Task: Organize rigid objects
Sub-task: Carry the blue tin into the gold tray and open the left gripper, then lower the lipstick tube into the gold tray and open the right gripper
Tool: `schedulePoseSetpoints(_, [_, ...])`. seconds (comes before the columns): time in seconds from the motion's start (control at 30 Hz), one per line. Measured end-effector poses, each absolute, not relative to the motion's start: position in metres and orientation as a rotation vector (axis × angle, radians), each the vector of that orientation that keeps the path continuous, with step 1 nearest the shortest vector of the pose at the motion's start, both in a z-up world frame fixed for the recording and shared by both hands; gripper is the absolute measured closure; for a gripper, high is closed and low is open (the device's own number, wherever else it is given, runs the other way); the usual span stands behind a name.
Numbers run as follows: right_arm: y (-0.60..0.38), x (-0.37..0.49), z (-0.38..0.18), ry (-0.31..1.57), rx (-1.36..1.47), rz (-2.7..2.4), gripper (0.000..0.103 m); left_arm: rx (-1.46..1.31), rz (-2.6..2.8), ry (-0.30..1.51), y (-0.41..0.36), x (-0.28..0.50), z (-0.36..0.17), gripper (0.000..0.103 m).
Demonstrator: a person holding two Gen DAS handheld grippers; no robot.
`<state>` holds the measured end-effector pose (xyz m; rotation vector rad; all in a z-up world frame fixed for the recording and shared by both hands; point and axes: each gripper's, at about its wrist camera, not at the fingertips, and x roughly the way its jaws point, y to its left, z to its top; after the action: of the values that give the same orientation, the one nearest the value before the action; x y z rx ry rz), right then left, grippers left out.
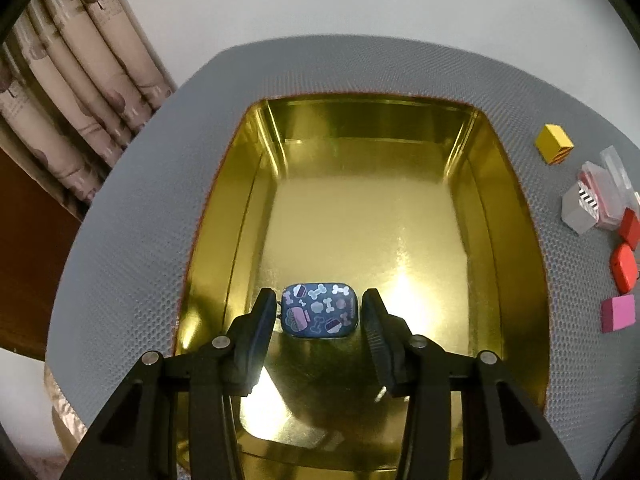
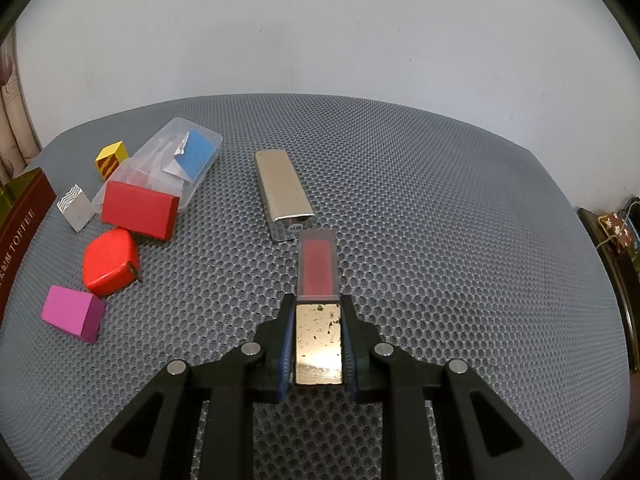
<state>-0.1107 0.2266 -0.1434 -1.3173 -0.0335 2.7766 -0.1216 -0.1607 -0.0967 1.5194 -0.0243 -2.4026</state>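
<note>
Tin: we saw a small navy case [image 1: 319,315] printed with pale bones lying flat inside the gold tin [image 1: 224,216] | left gripper [image 1: 320,312] spread, pads clear | right gripper [image 2: 319,336] clamped on a gold-capped red tube [image 2: 319,276] beside the tin.

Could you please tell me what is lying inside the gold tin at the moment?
Only a small blue case with bone prints lies on the gold tin's floor. The left tool and its arms cover the nearest floor.

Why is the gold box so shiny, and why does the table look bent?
Left wrist view: lamp glare bounces off the gold tin floor beside the blue case. Right wrist view: the fisheye lens curves the grey mat; light is even, no glare.
</note>
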Motion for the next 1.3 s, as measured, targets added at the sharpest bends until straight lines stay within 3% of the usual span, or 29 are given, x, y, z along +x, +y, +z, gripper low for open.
schedulePoseSetpoints(0.5, [0.236,-0.111,-0.145,-0.043,-1.319,2.774,0.082,1.311,-2.465,-0.154,-0.14,-0.091,-0.063,0.051])
schedulePoseSetpoints(0.77, [0.228,-0.109,-0.145,-0.018,-1.316,2.727,0.083,1.283,-2.503,-0.135,-0.141,-0.084,-0.058,0.037])
schedulePoseSetpoints(1.1, [0.203,-0.096,-0.112,0.074,-1.234,2.772,0.083,1.233,-2.494,0.042,-0.172,-0.08,-0.044,0.024])
schedulePoseSetpoints(1.3, [0.134,-0.102,-0.067,-0.05,-1.247,2.946,0.083,1.18,-2.443,0.134,-0.199,-0.076,-0.036,0.024])
